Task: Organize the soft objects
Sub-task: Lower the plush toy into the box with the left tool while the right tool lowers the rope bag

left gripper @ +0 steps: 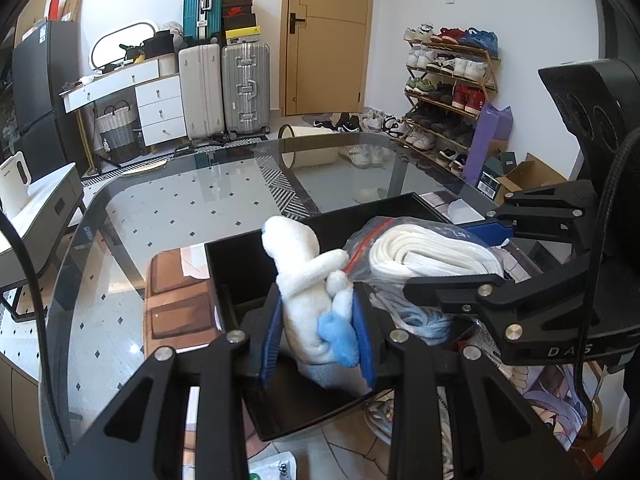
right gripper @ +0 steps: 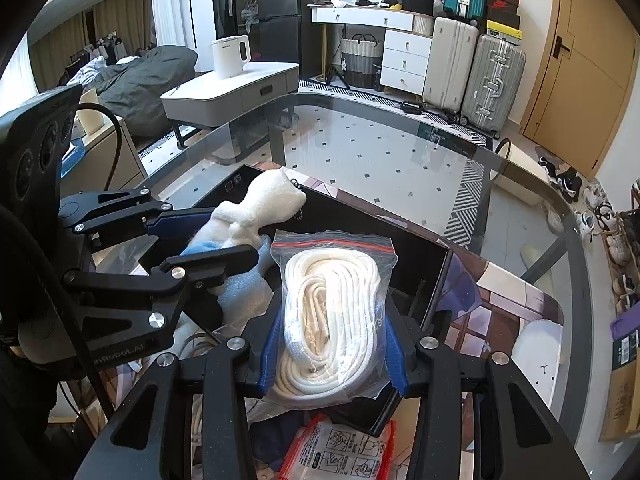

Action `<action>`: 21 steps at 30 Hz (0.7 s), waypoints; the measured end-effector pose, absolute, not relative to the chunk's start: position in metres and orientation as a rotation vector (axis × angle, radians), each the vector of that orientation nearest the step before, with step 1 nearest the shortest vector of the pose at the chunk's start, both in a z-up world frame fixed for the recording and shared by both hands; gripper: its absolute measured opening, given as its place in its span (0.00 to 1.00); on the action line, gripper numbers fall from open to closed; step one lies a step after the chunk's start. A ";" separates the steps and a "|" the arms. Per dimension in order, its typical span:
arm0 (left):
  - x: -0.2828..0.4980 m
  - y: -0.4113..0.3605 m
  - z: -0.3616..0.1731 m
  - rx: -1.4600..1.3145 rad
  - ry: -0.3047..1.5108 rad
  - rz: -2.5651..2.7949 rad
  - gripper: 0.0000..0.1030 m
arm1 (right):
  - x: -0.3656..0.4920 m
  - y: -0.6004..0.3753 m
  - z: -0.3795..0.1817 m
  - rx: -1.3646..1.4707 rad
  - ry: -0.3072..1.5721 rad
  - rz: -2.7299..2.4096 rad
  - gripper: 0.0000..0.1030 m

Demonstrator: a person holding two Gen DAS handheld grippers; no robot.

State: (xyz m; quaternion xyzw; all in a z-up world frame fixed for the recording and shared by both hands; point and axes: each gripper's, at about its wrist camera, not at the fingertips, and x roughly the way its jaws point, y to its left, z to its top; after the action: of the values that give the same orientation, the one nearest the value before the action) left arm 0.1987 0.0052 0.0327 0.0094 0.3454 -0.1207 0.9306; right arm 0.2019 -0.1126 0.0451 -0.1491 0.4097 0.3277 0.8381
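Observation:
My left gripper (left gripper: 318,336) is shut on a white plush toy (left gripper: 304,280) with blue feet and holds it over a black open box (left gripper: 232,264). The toy also shows in the right wrist view (right gripper: 264,204), between the left gripper's fingers (right gripper: 188,220). My right gripper (right gripper: 332,344) is shut on a clear zip bag of coiled white rope (right gripper: 332,312), held over the same box (right gripper: 420,264). The bag of rope (left gripper: 432,252) and the right gripper (left gripper: 468,260) show at the right of the left wrist view. Light blue rope (left gripper: 424,316) lies under the bag.
The box stands on a printed mat (right gripper: 508,300) on a glass table (left gripper: 180,208). A packet with a red strip (right gripper: 344,452) lies near my right gripper. A white object (right gripper: 536,356) lies on the mat at the right. Suitcases (left gripper: 224,88) and a shoe rack (left gripper: 448,92) stand beyond.

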 end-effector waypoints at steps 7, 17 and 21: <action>0.201 0.005 0.031 0.029 0.712 -0.252 0.30 | 0.209 -0.107 0.034 -0.334 0.897 0.696 0.42; 0.200 0.001 0.031 0.043 0.726 -0.280 0.30 | 0.214 -0.105 0.029 -0.336 0.911 0.680 0.42; 0.201 0.000 0.033 0.053 0.738 -0.301 0.31 | 0.213 -0.101 0.028 -0.330 0.933 0.676 0.42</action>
State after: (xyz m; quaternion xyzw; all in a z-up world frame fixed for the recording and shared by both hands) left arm 0.2007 -0.0003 0.0331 0.0256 0.3594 -0.1468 0.9212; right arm 0.2133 -0.1015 0.0278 -0.1552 0.4390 0.3181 0.8259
